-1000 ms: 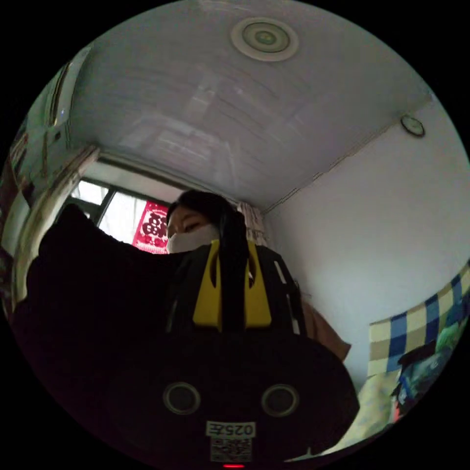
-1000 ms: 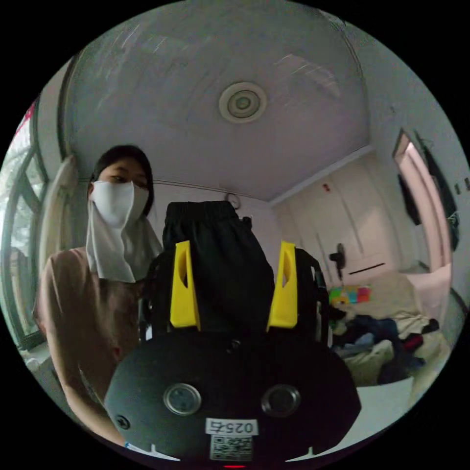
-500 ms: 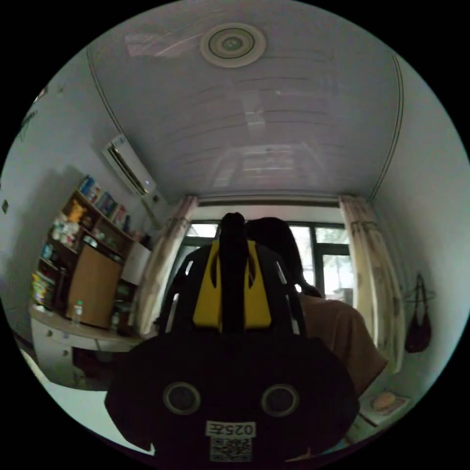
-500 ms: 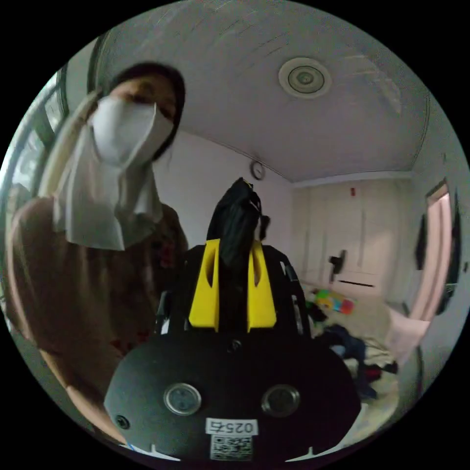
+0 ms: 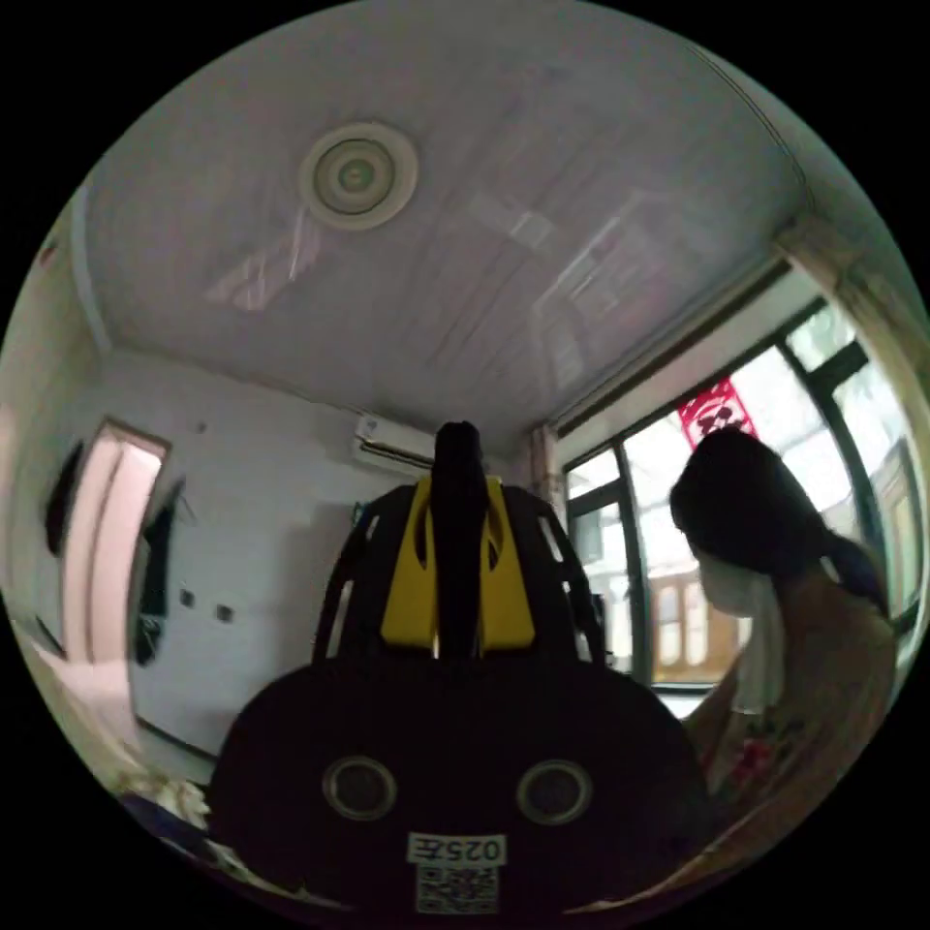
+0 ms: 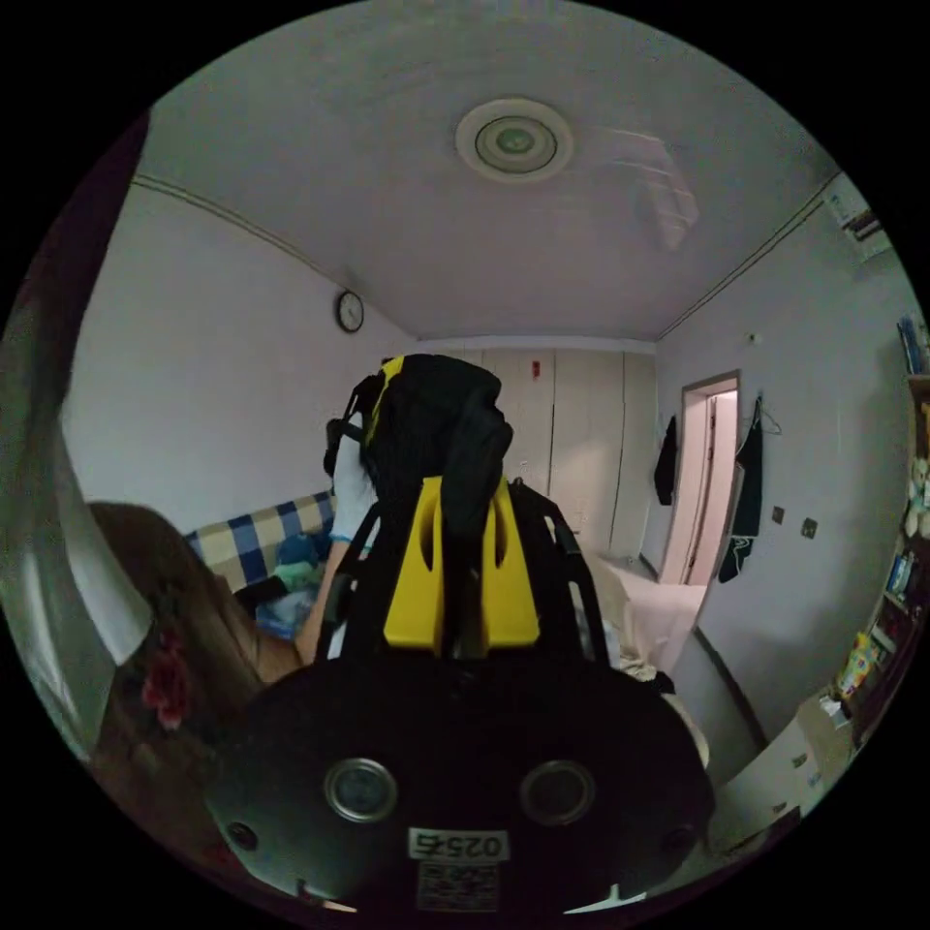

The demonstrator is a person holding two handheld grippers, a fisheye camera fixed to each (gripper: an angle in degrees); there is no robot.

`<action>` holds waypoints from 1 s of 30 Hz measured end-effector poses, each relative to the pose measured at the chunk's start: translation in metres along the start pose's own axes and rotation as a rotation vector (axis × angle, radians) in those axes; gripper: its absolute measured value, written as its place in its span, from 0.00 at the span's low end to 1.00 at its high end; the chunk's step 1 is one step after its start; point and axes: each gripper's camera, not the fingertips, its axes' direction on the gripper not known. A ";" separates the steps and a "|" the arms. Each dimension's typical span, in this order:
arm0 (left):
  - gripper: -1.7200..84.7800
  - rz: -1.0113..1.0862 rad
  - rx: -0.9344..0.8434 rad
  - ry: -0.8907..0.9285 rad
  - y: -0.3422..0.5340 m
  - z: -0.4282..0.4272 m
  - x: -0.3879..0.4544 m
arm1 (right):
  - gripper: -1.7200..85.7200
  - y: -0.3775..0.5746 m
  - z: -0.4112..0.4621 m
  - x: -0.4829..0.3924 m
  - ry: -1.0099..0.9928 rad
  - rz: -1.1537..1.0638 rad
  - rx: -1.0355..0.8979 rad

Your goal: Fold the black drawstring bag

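Note:
In the left gripper view my left gripper (image 5: 458, 504) points up toward the ceiling, its yellow jaws shut on a thin strip of the black drawstring bag (image 5: 458, 460). In the right gripper view my right gripper (image 6: 463, 509) is shut on a bunched fold of the black bag (image 6: 436, 426), which bulges above the jaws. Behind that bunch the other gripper (image 6: 373, 407) shows as a yellow edge, held by a gloved hand (image 6: 351, 494).
The person (image 5: 775, 620) stands at the right of the left gripper view, in front of a window (image 5: 668, 542). A checked sofa (image 6: 247, 547), a doorway (image 6: 702, 475), hanging clothes (image 6: 746, 484) and a shelf (image 6: 901, 581) line the room. A round lamp (image 6: 513, 140) sits on the ceiling.
Both cameras have swung round, so the room behind has shifted. The right gripper's jaws, wide apart a second ago, have closed on the bag; the left stays shut on it.

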 end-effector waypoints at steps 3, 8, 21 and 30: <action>0.04 0.249 0.006 -0.160 -0.058 0.070 0.029 | 0.08 -0.036 -0.010 -0.004 0.088 0.012 0.137; 0.04 0.408 0.031 -0.084 -0.117 0.206 0.045 | 0.09 -0.074 -0.046 -0.005 0.183 0.013 0.285; 0.05 -0.084 -0.532 0.812 0.241 0.621 0.220 | 0.09 0.140 -0.285 0.013 1.155 0.400 0.087; 0.05 -0.379 -1.190 0.896 0.586 0.709 0.459 | 0.09 0.395 -0.433 0.028 1.571 1.042 0.037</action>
